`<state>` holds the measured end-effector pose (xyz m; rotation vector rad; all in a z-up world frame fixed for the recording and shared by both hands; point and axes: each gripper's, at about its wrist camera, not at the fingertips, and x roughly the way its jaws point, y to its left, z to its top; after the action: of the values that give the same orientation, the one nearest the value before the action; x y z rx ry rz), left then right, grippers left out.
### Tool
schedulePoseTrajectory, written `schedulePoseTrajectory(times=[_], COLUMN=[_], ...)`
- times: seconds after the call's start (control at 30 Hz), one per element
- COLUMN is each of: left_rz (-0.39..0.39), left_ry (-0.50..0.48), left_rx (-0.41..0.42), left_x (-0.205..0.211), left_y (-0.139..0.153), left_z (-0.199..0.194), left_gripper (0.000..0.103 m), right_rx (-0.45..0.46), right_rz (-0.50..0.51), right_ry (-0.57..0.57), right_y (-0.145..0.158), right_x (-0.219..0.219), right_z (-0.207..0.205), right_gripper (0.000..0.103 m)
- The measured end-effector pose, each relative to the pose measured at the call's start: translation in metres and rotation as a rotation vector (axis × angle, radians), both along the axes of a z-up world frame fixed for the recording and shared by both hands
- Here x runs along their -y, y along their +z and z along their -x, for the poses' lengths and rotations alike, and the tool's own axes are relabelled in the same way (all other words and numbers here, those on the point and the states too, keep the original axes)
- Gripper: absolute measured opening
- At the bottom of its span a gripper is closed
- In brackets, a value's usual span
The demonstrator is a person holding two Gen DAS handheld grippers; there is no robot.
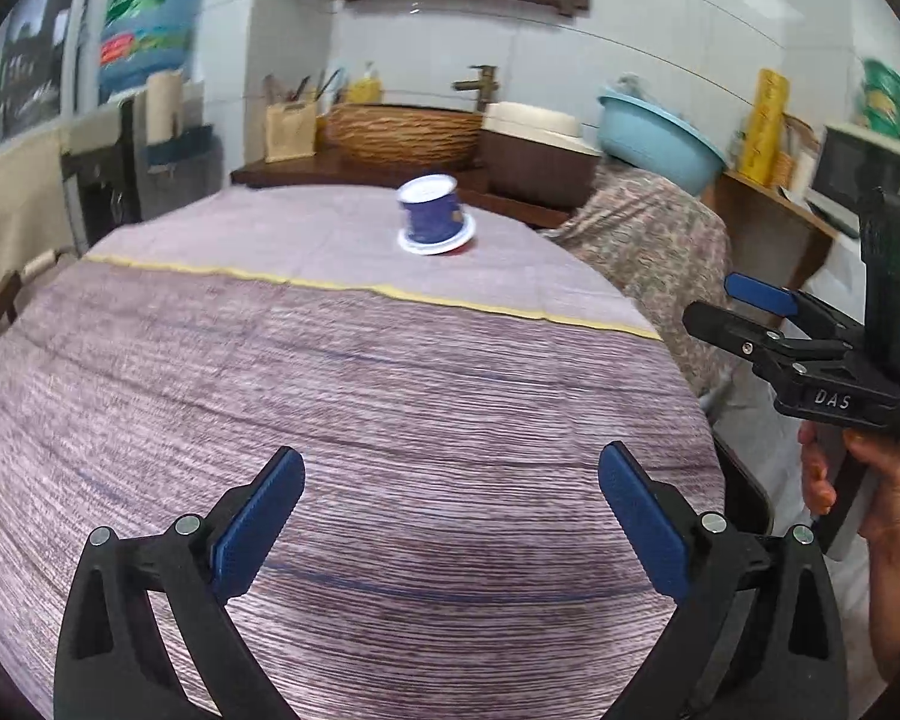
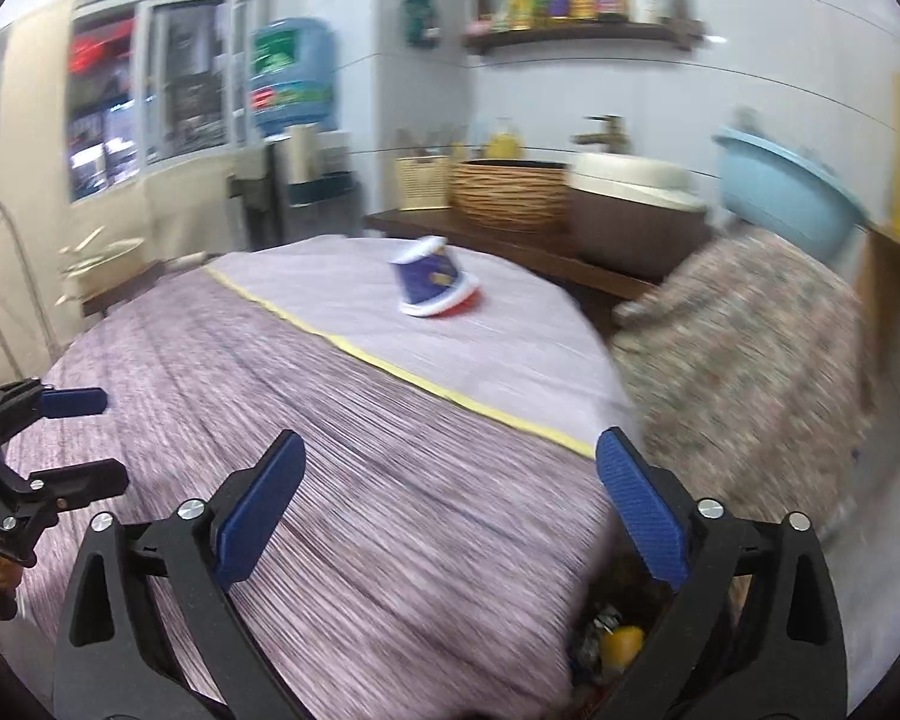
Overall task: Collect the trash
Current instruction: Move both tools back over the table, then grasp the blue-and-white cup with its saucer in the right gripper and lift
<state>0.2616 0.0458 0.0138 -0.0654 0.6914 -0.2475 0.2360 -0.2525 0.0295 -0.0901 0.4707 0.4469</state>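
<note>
A blue and white paper cup (image 1: 433, 215) stands upside down on its rim on the far part of the table, on the pale strip of the purple cloth (image 1: 354, 396); it also shows in the right wrist view (image 2: 433, 284). My left gripper (image 1: 450, 495) is open and empty, low over the near part of the table. My right gripper (image 2: 449, 480) is open and empty near the table's right edge; it shows at the right in the left wrist view (image 1: 727, 306). A bin (image 2: 615, 636) with trash in it sits below the right gripper beside the table.
Behind the table is a wooden counter (image 1: 306, 171) with a wicker basket (image 1: 402, 132), a tap and a brown pot with a white lid (image 1: 534, 150). A floral-covered object (image 1: 648, 240) with a blue basin (image 1: 654, 138) stands at the right. A water bottle (image 1: 144, 30) stands at the left.
</note>
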Motion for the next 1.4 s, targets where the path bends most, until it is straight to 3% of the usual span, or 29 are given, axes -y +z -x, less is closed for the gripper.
schedulePoseTrajectory(times=[0.07,0.2,0.43,0.73,0.8,0.87,0.93,1.1,1.4], left_rz=[0.016,-0.023,-0.017,-0.053,-0.062,-0.057,-0.055,-0.058,-0.057], left_ry=[0.019,0.048,0.029,0.012,0.009,0.007,0.006,-0.008,-0.003], left_rx=[-0.015,-0.006,-0.025,-0.037,-0.041,-0.047,-0.053,-0.057,-0.070], left_x=[-0.012,-0.027,-0.038,-0.046,-0.047,-0.047,-0.046,-0.040,-0.036], left_y=[0.001,0.002,-0.002,-0.008,-0.009,-0.012,-0.013,-0.015,-0.020], left_z=[-0.005,-0.015,-0.035,-0.048,-0.050,-0.053,-0.055,-0.061,-0.070], left_gripper=[0.097,0.097,0.097,0.097,0.097,0.097,0.097,0.097,0.097], right_rx=[0.004,0.009,0.045,-0.008,0.004,-0.009,-0.017,0.026,0.004], right_rz=[0.024,0.085,0.260,0.408,0.417,0.412,0.405,0.390,0.153], right_ry=[0.036,0.093,0.090,0.017,0.003,0.015,0.028,0.049,0.150], right_y=[0.005,0.010,0.004,-0.025,-0.025,-0.026,-0.027,-0.024,0.022], right_x=[-0.018,-0.057,-0.124,-0.175,-0.174,-0.174,-0.174,-0.176,-0.141], right_z=[-0.018,-0.063,-0.172,-0.278,-0.285,-0.290,-0.291,-0.280,-0.223], right_gripper=[0.097,0.097,0.097,0.097,0.092,0.077,0.070,0.070,0.070])
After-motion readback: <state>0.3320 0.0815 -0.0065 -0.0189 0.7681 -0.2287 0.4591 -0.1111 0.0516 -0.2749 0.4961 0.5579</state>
